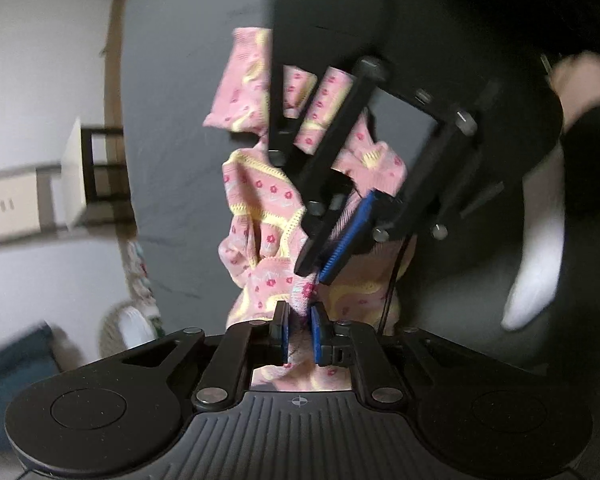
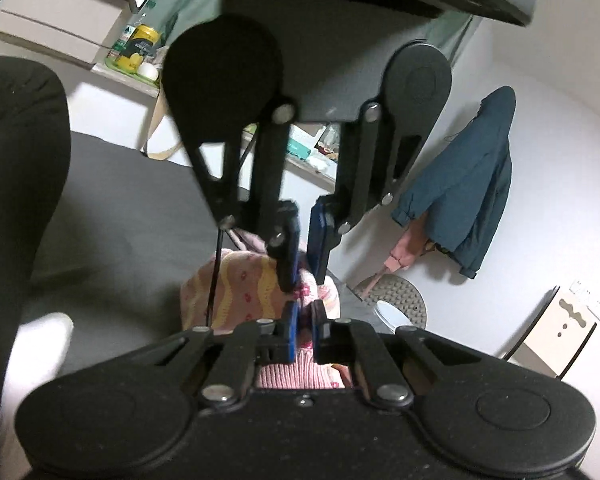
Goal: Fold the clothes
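A pink knitted garment (image 1: 260, 192) with red flowers and yellow wavy stripes hangs bunched above the grey bed sheet (image 1: 172, 120). My left gripper (image 1: 299, 316) is shut on a fold of it at the bottom of the left wrist view. Just beyond, my right gripper (image 1: 314, 274) comes in from the upper right and pinches the same fold. In the right wrist view my right gripper (image 2: 304, 312) is shut on the pink knit (image 2: 236, 284). The left gripper (image 2: 303, 282) faces it from above, almost tip to tip. Most of the garment is hidden behind the gripper frames.
A person's leg in black trousers (image 2: 12, 160) with a white sock (image 1: 536, 264) rests on the bed to one side, and a hand (image 1: 584, 80) shows at the edge. A teal jacket (image 2: 472, 184) hangs on the wall. A shelf holds a yellow can (image 2: 140, 48).
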